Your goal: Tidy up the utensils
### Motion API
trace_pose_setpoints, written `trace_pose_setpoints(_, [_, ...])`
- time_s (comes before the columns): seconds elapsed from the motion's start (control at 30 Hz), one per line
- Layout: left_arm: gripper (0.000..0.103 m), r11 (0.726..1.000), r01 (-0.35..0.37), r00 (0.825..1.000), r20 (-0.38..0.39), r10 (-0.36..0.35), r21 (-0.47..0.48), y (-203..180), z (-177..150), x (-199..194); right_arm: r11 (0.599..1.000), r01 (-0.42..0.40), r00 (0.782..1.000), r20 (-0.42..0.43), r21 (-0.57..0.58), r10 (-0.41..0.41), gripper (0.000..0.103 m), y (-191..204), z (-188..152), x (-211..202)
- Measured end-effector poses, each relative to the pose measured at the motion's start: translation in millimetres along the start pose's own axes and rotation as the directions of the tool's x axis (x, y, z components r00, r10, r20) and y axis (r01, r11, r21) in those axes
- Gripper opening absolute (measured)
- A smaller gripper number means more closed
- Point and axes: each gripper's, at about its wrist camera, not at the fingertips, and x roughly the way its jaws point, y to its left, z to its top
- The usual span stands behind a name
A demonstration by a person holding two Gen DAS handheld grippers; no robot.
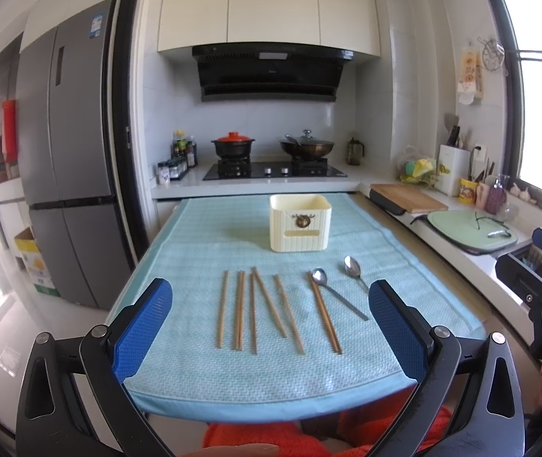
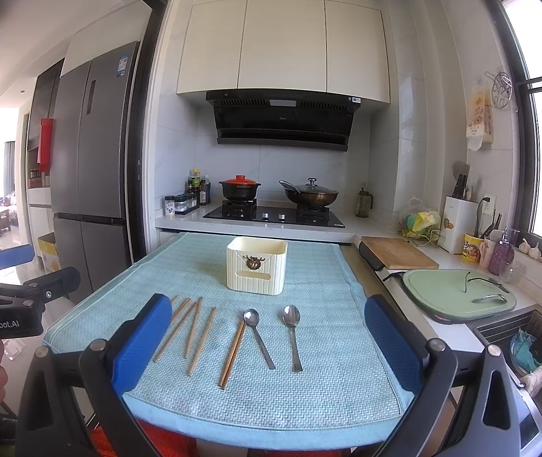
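A: Chopsticks (image 1: pixel 255 310) lie loose on the blue cloth (image 1: pixel 202 243) that covers the desk, in a rough fan, with one more pair (image 1: pixel 324 316) to their right, touching the handle of the nearer spoon (image 1: pixel 337 295). A second spoon (image 1: pixel 354 270) sits just beside that one. The cream holder (image 1: pixel 300 222) stands behind them all, open at the top. That is the left wrist view.

B: And the left gripper (image 1: pixel 271 329)?

A: Spread wide, holding nothing, hovering at the near edge of the cloth. I'd judge the first pick is not yet made.

B: The right wrist view?

A: Same layout from further right. The right gripper (image 2: pixel 269 341) is also spread and empty. The two spoons (image 2: pixel 258 337) (image 2: pixel 293 335) lie in front of it, well short of the holder (image 2: pixel 256 264); the chopsticks (image 2: pixel 191 329) are off to its left.

B: So how to do this well?

A: Probably let the right take the spoons. Close across the thin handle near the middle, not the bowl, since polished metal may slip. Lift the inner spoon carefully, as the pair of chopsticks leaning on it could roll. Tip each piece upright before lowering it into the holder, so the light box isn't nudged backward.
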Motion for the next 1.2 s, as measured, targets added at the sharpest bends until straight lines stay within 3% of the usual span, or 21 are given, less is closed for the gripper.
trace_pose_setpoints(1.2, [0.103, 1.0, 0.007, 0.997, -0.076, -0.007, 0.011, -0.1, 0.4, 24.9, 1.0, -0.006, 0.998, -0.055, 0.025, 0.007, 0.103, -7.2, 1.5, 25.7])
